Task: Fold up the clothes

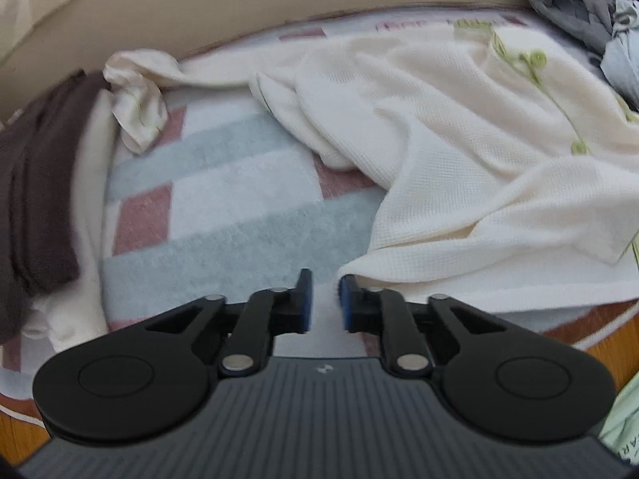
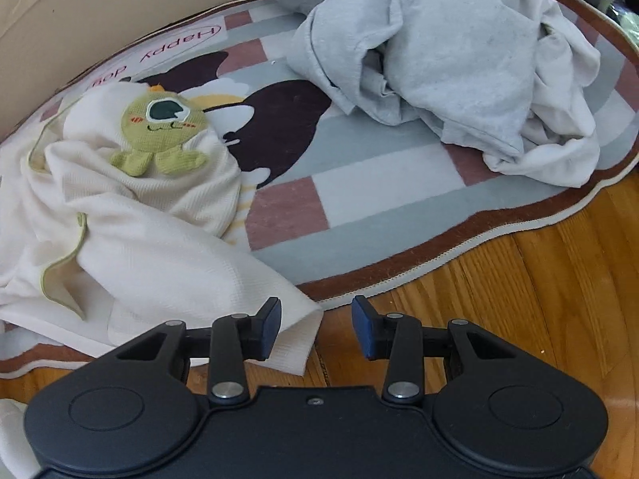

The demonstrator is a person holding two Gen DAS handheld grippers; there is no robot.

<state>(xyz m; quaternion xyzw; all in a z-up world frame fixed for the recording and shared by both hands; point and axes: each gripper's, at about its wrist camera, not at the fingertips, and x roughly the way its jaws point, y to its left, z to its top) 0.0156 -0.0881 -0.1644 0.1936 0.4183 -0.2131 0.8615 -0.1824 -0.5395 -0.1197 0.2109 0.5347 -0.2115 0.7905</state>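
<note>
From my left wrist view the cream garment (image 1: 459,151) runs off the right edge, so I can't see its full outline. The rug lettering (image 1: 447,24) just beyond that garment is too blurred to read. The brown folded pile (image 1: 36,199), well left of it, is cut by the left edge. In my right wrist view the garment (image 2: 139,239) again leaves the left edge, hiding its far side.

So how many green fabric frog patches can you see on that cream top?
1: the green fabric frog patch sits on the cream waffle-knit top, left on the rug. Folds may hide others.
</note>
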